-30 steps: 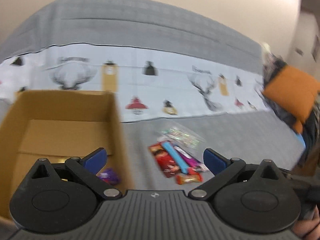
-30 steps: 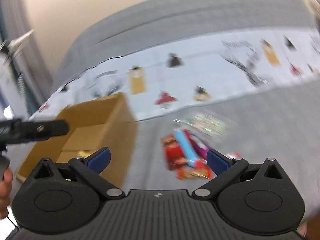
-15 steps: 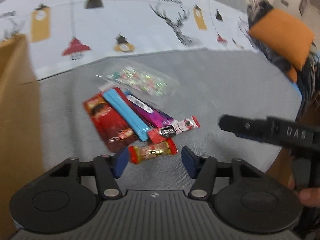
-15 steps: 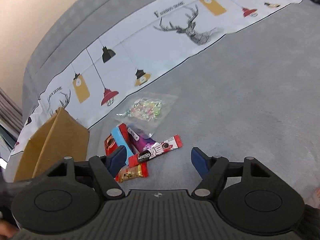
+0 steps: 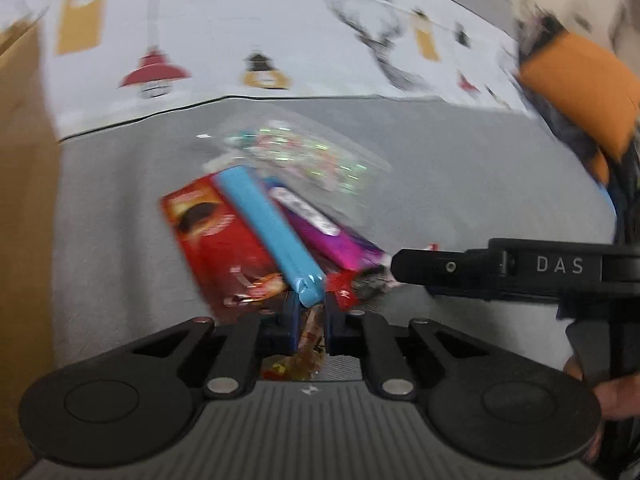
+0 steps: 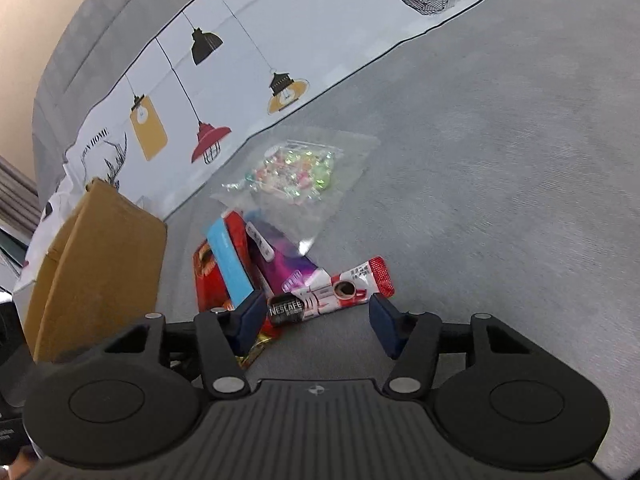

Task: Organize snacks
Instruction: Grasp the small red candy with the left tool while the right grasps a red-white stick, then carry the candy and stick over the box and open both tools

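Two grippers at the snack pile: left gripper (image 5: 310, 322) pinches the gold-red candy (image 5: 308, 344); right gripper (image 6: 314, 320), fingers spread, straddles the Nescafé sachet (image 6: 336, 292).

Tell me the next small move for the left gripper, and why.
Probably lift the left gripper and carry it left toward the cardboard box. Its jaws look closed on the small red-and-gold snack, and the right gripper hangs open over the Nescafe sachet, clear of that path.

Glossy foil wrappers (image 6: 332, 294) and a clear shiny plastic candy bag (image 6: 296, 172) lie on matt grey cloth (image 6: 500, 168) beside a matt brown cardboard box (image 6: 100, 264).
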Motion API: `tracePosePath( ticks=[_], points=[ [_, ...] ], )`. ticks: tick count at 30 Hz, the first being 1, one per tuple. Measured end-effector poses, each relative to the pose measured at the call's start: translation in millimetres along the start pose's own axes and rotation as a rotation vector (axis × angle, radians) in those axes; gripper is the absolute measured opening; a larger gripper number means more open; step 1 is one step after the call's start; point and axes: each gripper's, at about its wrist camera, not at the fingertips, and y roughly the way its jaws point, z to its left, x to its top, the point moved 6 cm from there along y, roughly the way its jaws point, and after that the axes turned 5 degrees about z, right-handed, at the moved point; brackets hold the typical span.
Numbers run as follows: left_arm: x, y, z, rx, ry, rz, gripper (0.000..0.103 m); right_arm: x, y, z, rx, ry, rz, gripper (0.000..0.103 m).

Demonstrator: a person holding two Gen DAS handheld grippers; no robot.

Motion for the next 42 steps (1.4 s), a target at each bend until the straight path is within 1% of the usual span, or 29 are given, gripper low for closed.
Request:
tracePosePath(
  ticks=[2, 4, 7, 8, 9, 10, 11, 12, 13, 14, 16, 18, 19, 20, 21, 22, 24, 26, 27, 29, 31, 32, 33, 35, 36, 39, 42],
  points=[
    [-1, -4, 4, -0.007, -0.011, -0.001, 0.013, 4, 7, 4, -0.001, -0.007, -0.011, 0.059],
    [-3, -7, 7, -0.007, -0.002, 0.003, 0.013, 5, 13, 8, -0.028, -0.051, -0.02, 0.056],
    [-4, -11, 7, -0.017, 0.008, 0.02, 0.014, 6, 18, 15, -0.096, -0.133, -0.035, 0.04],
    [-5, -12, 7, -0.007, 0.014, 0.018, 0.014, 5, 19, 16, -0.118, -0.153, -0.039, 0.032],
    [-5, -14, 7, 0.001, 0.012, 0.014, 0.015, 5, 20, 16, -0.139, -0.169, -0.042, 0.026],
    [-6, -14, 7, 0.0, 0.013, 0.016, 0.02, 5, 20, 16, -0.153, -0.181, -0.045, 0.024],
    [-7, -14, 6, 0.003, 0.019, 0.017, 0.025, 5, 19, 15, -0.16, -0.19, -0.046, 0.019],
    [-8, -14, 6, 0.013, 0.027, 0.017, 0.035, 4, 19, 15, -0.165, -0.194, -0.046, 0.016],
    [-10, -14, 7, 0.023, 0.033, 0.018, 0.04, 4, 17, 13, -0.166, -0.195, -0.048, 0.013],
    [-11, -15, 7, 0.022, 0.039, 0.02, 0.04, 4, 16, 13, -0.169, -0.195, -0.048, 0.007],
    [-13, -16, 4, 0.001, 0.059, 0.028, 0.04, 4, 10, 10, -0.176, -0.193, -0.058, 0.007],
    [-18, -14, 1, 0.0, 0.085, 0.042, 0.039, 3, 2, 11, -0.18, -0.212, -0.07, 0.007],
    [-20, -12, 0, 0.011, 0.104, 0.051, 0.031, 2, -2, 12, -0.185, -0.227, -0.076, 0.007],
    [-21, -11, 0, 0.024, 0.114, 0.047, 0.028, 1, -6, 13, -0.186, -0.242, -0.078, 0.007],
    [-21, -11, 0, 0.023, 0.112, 0.047, 0.023, -1, -7, 13, -0.191, -0.254, -0.077, 0.007],
    [-20, -11, 1, 0.013, 0.101, 0.051, 0.021, -3, -8, 13, -0.2, -0.27, -0.071, 0.007],
    [-18, -14, 2, 0.013, 0.073, 0.052, 0.019, -6, -7, 13, -0.216, -0.292, -0.054, 0.007],
    [-17, -19, 1, 0.033, 0.059, 0.042, 0.019, -10, -7, 15, -0.229, -0.322, -0.045, 0.007],
    [-17, -19, 1, 0.052, 0.061, 0.043, 0.019, -11, -8, 17, -0.234, -0.337, -0.042, 0.007],
    [-21, -15, 0, 0.081, 0.082, 0.07, 0.021, -13, -7, 16, -0.24, -0.34, -0.023, 0.01],
    [-22, -13, -1, 0.095, 0.091, 0.059, 0.026, -15, -3, 13, -0.235, -0.332, 0.004, 0.012],
    [-22, -13, -3, 0.108, 0.104, 0.057, 0.026, -16, -3, 13, -0.234, -0.336, 0.004, 0.012],
    [-22, -12, -6, 0.127, 0.126, 0.053, 0.026, -16, -2, 15, -0.238, -0.358, 0.006, 0.012],
    [-23, -11, -9, 0.139, 0.13, 0.044, 0.024, -20, 1, 20, -0.267, -0.424, 0.009, 0.011],
    [-23, -11, -9, 0.134, 0.124, 0.045, 0.02, -20, 1, 22, -0.277, -0.441, 0.005, 0.007],
    [-21, -19, -12, 0.077, 0.088, 0.058, 0.019, -18, -4, 23, -0.278, -0.437, -0.013, 0.007],
    [-17, -38, -22, 0.065, 0.103, 0.018, 0.019, -10, -24, 26, -0.269, -0.413, -0.076, 0.007]
  ],
)
